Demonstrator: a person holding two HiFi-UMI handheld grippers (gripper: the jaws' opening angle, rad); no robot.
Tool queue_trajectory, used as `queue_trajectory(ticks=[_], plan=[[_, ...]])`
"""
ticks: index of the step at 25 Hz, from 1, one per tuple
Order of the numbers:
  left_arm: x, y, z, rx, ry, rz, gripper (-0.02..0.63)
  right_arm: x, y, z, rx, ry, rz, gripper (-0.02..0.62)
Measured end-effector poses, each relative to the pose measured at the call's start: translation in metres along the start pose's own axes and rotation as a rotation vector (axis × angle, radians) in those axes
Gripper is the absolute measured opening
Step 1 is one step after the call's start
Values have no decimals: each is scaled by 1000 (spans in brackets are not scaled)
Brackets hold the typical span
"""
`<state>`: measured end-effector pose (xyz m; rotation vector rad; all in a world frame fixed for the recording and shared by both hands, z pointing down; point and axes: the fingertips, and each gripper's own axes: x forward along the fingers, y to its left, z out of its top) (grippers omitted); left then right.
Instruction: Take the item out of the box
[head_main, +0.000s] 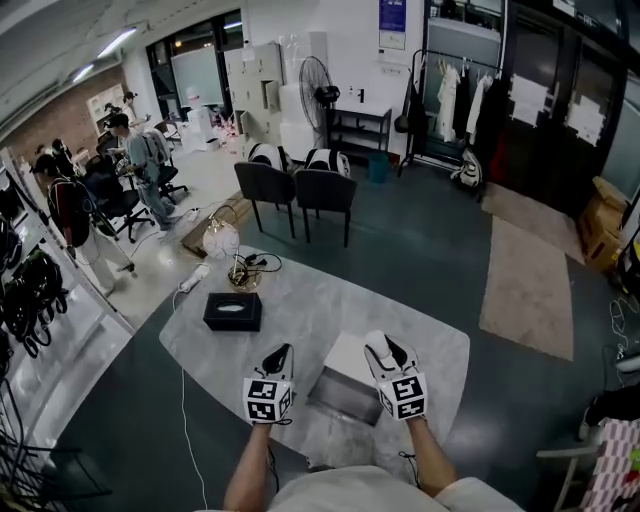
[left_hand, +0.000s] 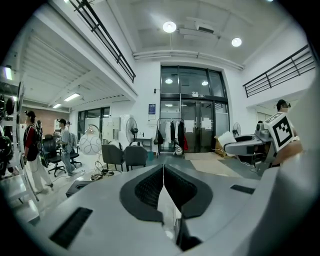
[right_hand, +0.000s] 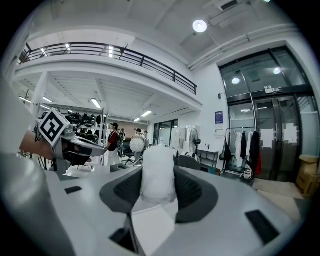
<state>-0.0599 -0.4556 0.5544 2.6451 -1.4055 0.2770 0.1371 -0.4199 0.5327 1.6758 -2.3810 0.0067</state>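
An open box (head_main: 345, 392) with a white flap and grey inside lies on the pale table (head_main: 430, 350), between my two grippers. My right gripper (head_main: 381, 346) is above the box's right side, shut on a white foam-wrapped item (right_hand: 158, 172) that stands up between its dark pads (right_hand: 192, 192). That item shows as a white lump (head_main: 377, 343) at the jaw tips in the head view. To the left of the box is my left gripper (head_main: 282, 354), whose pads (left_hand: 147, 187) meet in a thin line with nothing held.
A black tissue box (head_main: 232, 311) sits at the table's left part, a round wire lamp (head_main: 222, 241) with cables beyond it. Two dark chairs (head_main: 297, 190) stand past the far edge. People (head_main: 140, 165) are at the far left.
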Motion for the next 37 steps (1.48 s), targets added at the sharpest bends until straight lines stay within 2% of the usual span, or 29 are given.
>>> queue_trajectory(ticks=[17, 37], plan=[[4, 1, -4, -11, 6, 6, 17, -2, -6, -11, 27, 15, -23, 181], [7, 3, -20, -19, 42, 1, 17, 5, -3, -24, 29, 55, -10, 181]])
